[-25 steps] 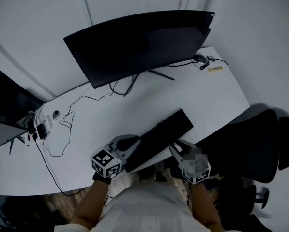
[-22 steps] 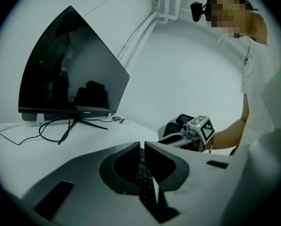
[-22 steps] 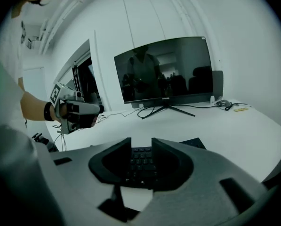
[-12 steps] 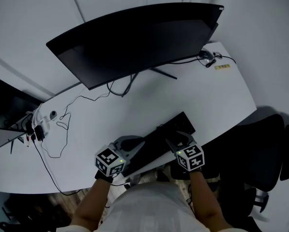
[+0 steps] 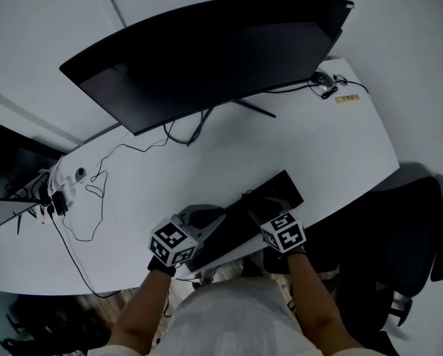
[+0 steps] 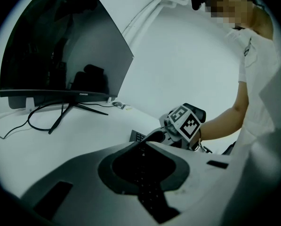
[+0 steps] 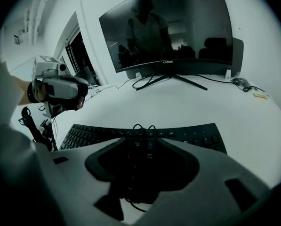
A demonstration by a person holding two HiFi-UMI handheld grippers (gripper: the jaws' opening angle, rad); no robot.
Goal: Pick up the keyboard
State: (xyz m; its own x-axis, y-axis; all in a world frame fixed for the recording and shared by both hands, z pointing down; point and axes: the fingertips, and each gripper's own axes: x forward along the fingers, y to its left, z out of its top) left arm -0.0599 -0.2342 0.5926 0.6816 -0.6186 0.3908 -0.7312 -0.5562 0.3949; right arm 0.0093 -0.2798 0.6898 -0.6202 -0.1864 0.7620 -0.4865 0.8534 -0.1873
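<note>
White desk (image 5: 310, 154) spreads out ahead of both your grippers. On it, a wide curved monitor (image 5: 206, 50) stands on its foot at the far side, and loose cables (image 5: 95, 191) trail off beyond your left gripper (image 5: 208, 225). The keyboard (image 5: 240, 217) lies slantwise along the near edge of the desk and reaches from one tool to the other.

Your left gripper has its jaws drawn together on the keyboard's left end. In the left gripper view the dark keys show in the narrow slit between the jaws and run on toward the other tool.

Your right gripper (image 5: 264, 210) is at the keyboard's near long edge, toward its right end, and tilts down at it. Its jaws have just been opening and now stand wide apart. The keyboard's edge shows in the gap between them, but the pads do not press on it.

A dark office chair (image 5: 407, 221) stands to the right of that gripper, beside the desk's edge.
</note>
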